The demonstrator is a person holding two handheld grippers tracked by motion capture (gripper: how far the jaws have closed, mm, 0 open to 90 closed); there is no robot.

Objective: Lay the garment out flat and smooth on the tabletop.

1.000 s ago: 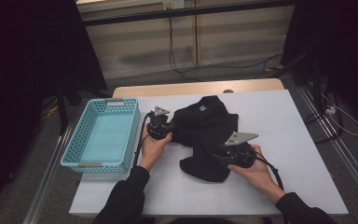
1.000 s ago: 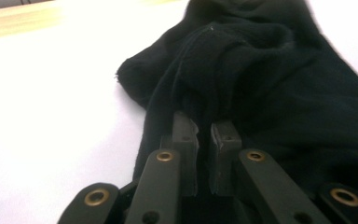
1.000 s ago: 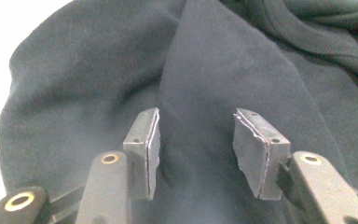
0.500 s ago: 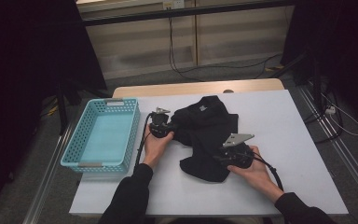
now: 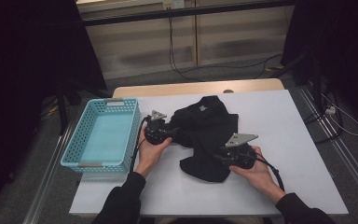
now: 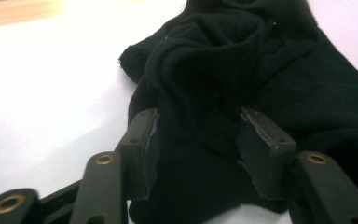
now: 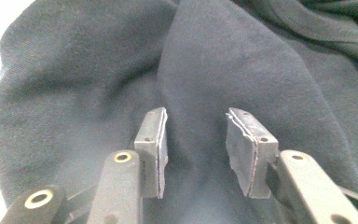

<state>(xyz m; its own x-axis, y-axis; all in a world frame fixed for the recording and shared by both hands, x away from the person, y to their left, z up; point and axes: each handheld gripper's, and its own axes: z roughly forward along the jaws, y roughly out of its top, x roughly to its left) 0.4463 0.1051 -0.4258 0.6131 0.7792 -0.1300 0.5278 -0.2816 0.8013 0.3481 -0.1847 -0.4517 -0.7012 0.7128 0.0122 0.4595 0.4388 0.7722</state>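
A crumpled black garment [image 5: 205, 123] lies in the middle of the white table [image 5: 289, 140]. My left gripper [image 5: 173, 131] is at its left edge. In the left gripper view the black garment [image 6: 214, 65] bunches up between the jaws of my left gripper [image 6: 198, 128], which have just been opening, and the pads no longer pinch it. My right gripper [image 5: 216, 157] points at the garment's near right part. There the black garment [image 7: 242, 60] lies flat under my right gripper [image 7: 196, 128], whose jaws stand apart over a low fold after narrowing slightly.
A light blue plastic basket [image 5: 77, 158] stands at the table's left side, close to my left hand. Bare white tabletop lies to the right of the garment and along the near edge. Dark curtains and floor cables lie beyond the table.
The left gripper has drawn slightly toward the person at the garment's left edge. The right hand and the garment's near part look the same.
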